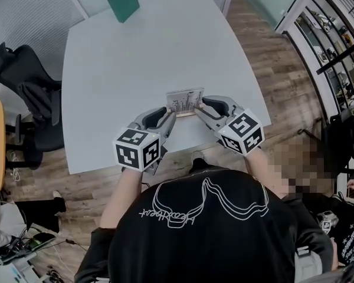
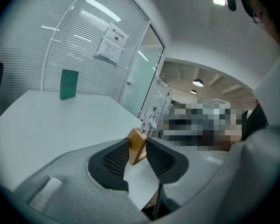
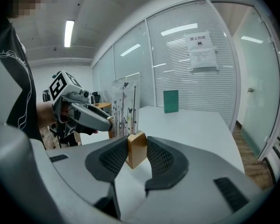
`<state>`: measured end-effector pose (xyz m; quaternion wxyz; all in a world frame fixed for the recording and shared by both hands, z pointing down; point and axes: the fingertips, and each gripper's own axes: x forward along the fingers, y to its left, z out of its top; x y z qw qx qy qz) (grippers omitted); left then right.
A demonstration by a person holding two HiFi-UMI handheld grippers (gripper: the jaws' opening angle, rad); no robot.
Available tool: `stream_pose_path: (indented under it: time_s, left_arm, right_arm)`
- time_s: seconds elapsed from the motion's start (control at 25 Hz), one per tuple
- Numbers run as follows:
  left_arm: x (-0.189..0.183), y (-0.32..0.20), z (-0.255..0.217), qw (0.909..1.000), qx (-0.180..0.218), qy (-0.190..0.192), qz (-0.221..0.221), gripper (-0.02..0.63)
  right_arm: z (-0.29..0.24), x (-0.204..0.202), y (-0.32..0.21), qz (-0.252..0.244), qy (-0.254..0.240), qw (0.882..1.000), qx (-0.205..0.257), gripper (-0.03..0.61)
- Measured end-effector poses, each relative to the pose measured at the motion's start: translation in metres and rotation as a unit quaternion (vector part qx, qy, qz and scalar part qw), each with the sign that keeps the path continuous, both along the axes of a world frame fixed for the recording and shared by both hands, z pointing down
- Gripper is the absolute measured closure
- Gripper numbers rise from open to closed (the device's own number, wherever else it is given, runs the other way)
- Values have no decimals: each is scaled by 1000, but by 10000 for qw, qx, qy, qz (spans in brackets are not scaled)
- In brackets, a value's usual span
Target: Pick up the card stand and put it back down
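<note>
Head view: near the front edge of the white table (image 1: 135, 69), the card stand (image 1: 186, 102) sits between the left gripper (image 1: 169, 118) and the right gripper (image 1: 205, 106). The gripper tips hide its ends, and it is hard to tell whether its base touches the tabletop.

Left gripper view: the jaws pinch one wooden end of the stand, and only a sliver of the card shows.

Right gripper view: the jaws pinch the other end. Here the upright printed card shows more fully, with the left gripper beyond it.
</note>
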<state>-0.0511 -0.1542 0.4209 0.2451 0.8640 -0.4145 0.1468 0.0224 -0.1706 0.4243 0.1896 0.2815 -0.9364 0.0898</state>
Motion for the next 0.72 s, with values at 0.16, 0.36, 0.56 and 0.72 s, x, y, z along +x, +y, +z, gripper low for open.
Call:
stream_pose_path:
  time_s: [0.16,0.36,0.56,0.72]
  left_arm:
    - [7,-26,11,10000,-74,-53,-20,492]
    - [14,-53,34,9995,-257,-150,-95,492]
    - [14,-75,63,9987,-466,-134,-174,494]
    - [16,-86,89,9977,-621,-141,-222,495]
  right_arm:
    - [11,7,-27,-72,14,10000,-22,446]
    - [35,13,-55,-149,140,9997,-160,448]
    - [63,13,-78,-215,301,9989,-278,448]
    - [88,14,-89,-311,489,9977,-365,448]
